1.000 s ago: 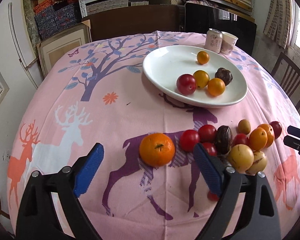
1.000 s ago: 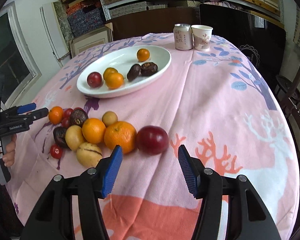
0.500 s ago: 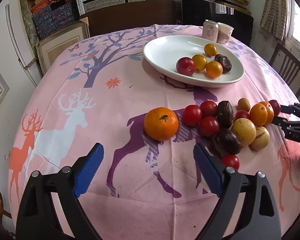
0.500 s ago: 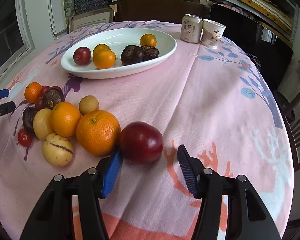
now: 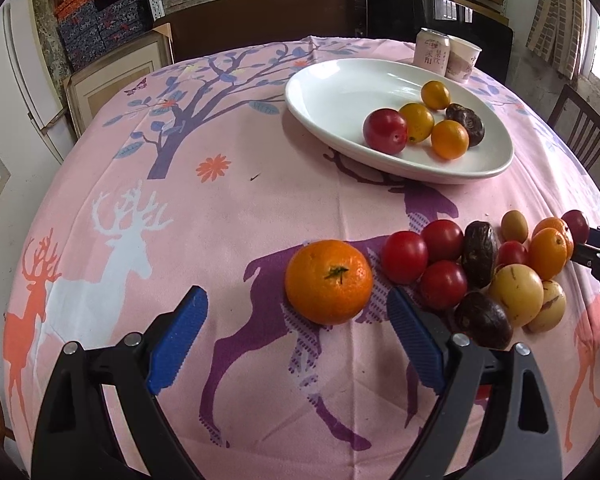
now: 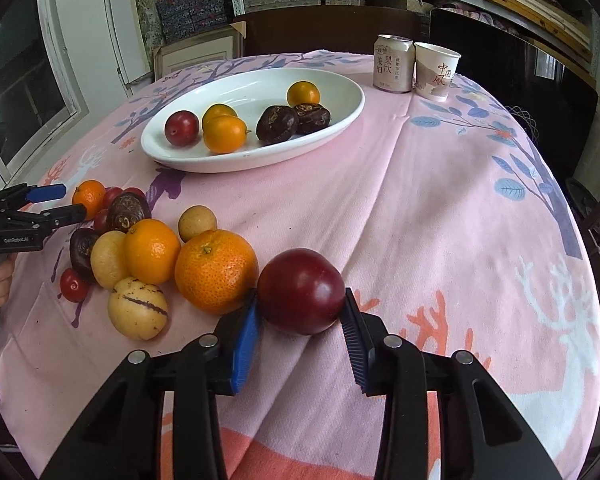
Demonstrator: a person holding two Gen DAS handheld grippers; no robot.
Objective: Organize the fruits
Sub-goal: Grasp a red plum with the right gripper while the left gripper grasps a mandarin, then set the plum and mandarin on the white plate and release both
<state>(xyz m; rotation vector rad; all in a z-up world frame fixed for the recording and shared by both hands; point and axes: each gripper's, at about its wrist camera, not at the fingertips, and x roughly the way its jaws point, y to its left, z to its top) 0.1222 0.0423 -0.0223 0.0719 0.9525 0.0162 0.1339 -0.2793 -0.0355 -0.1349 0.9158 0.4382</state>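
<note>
Low wrist views, opposite sides, sharing plate point(image 5: 496, 166).

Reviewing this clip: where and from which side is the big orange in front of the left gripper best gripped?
Across its widest middle, coming in level from the near side: the big orange sits stem-up with tomatoes close on its right, so the left gripper should straddle it carefully.

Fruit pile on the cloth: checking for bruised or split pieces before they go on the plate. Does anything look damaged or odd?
One pale yellow fruit at the pile's near edge shows a dark streak across its skin; whether a split or marking is unclear.
</note>
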